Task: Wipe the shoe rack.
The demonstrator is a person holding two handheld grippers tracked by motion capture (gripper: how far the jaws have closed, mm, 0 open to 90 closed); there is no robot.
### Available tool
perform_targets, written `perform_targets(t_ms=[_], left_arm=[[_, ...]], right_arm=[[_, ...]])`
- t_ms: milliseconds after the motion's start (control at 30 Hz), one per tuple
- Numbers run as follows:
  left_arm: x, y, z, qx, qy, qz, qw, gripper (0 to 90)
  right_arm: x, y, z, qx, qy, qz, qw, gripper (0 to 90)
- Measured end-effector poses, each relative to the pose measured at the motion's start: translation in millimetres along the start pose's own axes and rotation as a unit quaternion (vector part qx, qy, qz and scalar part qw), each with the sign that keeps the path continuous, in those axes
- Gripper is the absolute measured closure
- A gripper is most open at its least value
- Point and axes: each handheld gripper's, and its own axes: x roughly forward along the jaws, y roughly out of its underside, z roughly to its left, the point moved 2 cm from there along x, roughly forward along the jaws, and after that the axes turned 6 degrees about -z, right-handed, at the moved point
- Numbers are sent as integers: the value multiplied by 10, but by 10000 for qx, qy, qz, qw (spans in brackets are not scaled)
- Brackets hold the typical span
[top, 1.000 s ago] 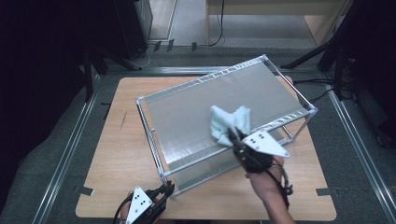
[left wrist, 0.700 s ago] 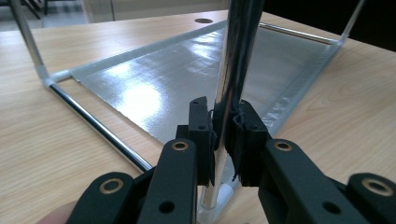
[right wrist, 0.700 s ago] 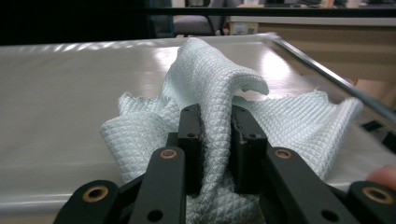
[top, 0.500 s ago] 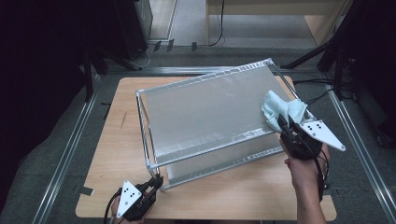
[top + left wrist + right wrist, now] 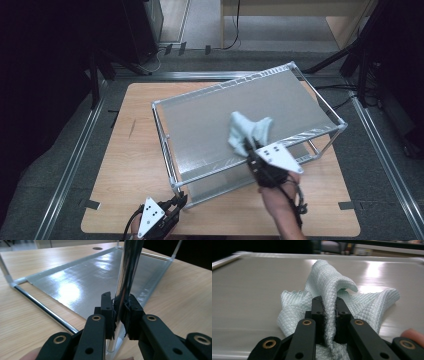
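Observation:
A metal two-shelf rack (image 5: 175, 182) stands on the wooden table. A pale green cloth (image 5: 247, 131) lies bunched on the rack's grey top shelf (image 5: 210, 125) near its front edge. My right gripper (image 5: 248, 148) is shut on a fold of the cloth (image 5: 329, 297), its jaws pinching the fabric (image 5: 329, 322). My left gripper (image 5: 181, 201) is at the rack's front left corner, shut on the chrome upright post (image 5: 127, 277), which stands between its jaws (image 5: 120, 315). The lower shelf (image 5: 82, 287) spreads out behind the post.
The wooden table (image 5: 130, 165) has bare room left of the rack and along its front edge. Dark floor, metal rails (image 5: 70, 170) and cables surround the table. A person's forearm (image 5: 280, 210) comes in from the bottom right.
The right gripper swept the cloth from mid-shelf out to the right end of the top shelf, then back to the middle front. The left gripper stayed on the corner post.

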Motion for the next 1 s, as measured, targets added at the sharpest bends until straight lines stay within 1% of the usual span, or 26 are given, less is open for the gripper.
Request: perform_targets(t_ms=[33, 67, 133, 167, 200, 233, 267, 300, 333, 367, 400, 433, 500, 533, 567, 600, 633, 667, 700, 733, 767, 800, 900, 933, 1000], left_arm=[[10, 2, -24, 7, 17, -4, 10000, 802], [18, 5, -37, 35, 25, -15, 10000, 801], [23, 14, -46, 76, -16, -39, 10000, 801], [23, 17, -45, 99, -11, -36, 9999, 800], [22, 18, -44, 133, -16, -33, 9999, 801], [22, 19, -44, 162, -27, -31, 9999, 802], [23, 22, -43, 128, -4, -28, 9999, 802], [24, 24, -35, 74, 38, -29, 10000, 802], [26, 28, -29, 6, 54, -45, 10000, 799], [28, 32, -28, -29, 58, -51, 10000, 797], [28, 35, -27, -37, 52, -42, 10000, 796], [31, 38, -26, -52, 53, -41, 10000, 795], [37, 45, -22, -62, 58, -27, 10000, 792], [40, 49, -21, -48, 56, -15, 10000, 792], [44, 51, -20, -48, 57, -10, 10000, 792], [48, 53, -20, -56, 57, -5, 10000, 792], [49, 53, -19, -51, 53, 3, 10000, 793], [49, 54, -19, -42, 48, 6, 10000, 793], [50, 53, -20, -32, 44, 6, 10000, 793], [49, 53, -21, -23, 38, 11, 10000, 794], [49, 52, -22, -9, 33, 12, 10000, 795], [49, 51, -22, -10, 35, 12, 10000, 796], [49, 51, -19, -12, 50, 3, 10000, 796], [48, 51, -17, -19, 59, 8, 10000, 796], [50, 50, -12, -52, 55, 13, 10000, 796]], right_arm=[[-3, 2, 136, 17, -208, -3, 9998, 819], [-9, 4, 267, -20, -381, -30, 9993, 819], [-36, 8, 502, -148, -637, -94, 9978, 818], [-52, 10, 590, -160, -810, -124, 9965, 818], [-62, 10, 647, -196, -961, -156, 9951, 817], [-64, 8, 666, -270, -989, -176, 9946, 816], [-59, 7, 646, -314, -1027, -176, 9941, 816], [-49, 3, 600, -267, -1136, -156, 9930, 816], [-43, -3, 534, -164, -1181, -116, 9928, 817], [-43, -11, 450, -136, -1100, -99, 9938, 818], [-47, -16, 354, -151, -934, -97, 9955, 819], [-54, -18, 238, -190, -716, -101, 9972, 819], [-77, -13, -53, -147, -266, -100, 9995, 818], [-101, -6, -212, -179, 21, -102, 9998, 818], [-133, -2, -368, -178, 245, -114, 9995, 817], [-176, -2, -523, -135, 412, -118, 9990, 815], [-225, -1, -675, -94, 642, -123, 9978, 814], [-276, 1, -824, -96, 901, -137, 9958, 814], [-331, 0, -973, 17, 1102, -160, 9938, 812], [-384, 1, -1120, 185, 1228, -190, 9921, 811], [-438, 7, -1255, 277, 1376, -201, 9899, 814], [-490, 16, -1376, 280, 1541, -221, 9874, 817], [-643, 83, -1674, 297, 2038, -203, 9784, 820], [-689, 117, -1762, 360, 2208, -195, 9745, 821], [-751, 210, -1929, 596, 2482, -165, 9667, 822]])
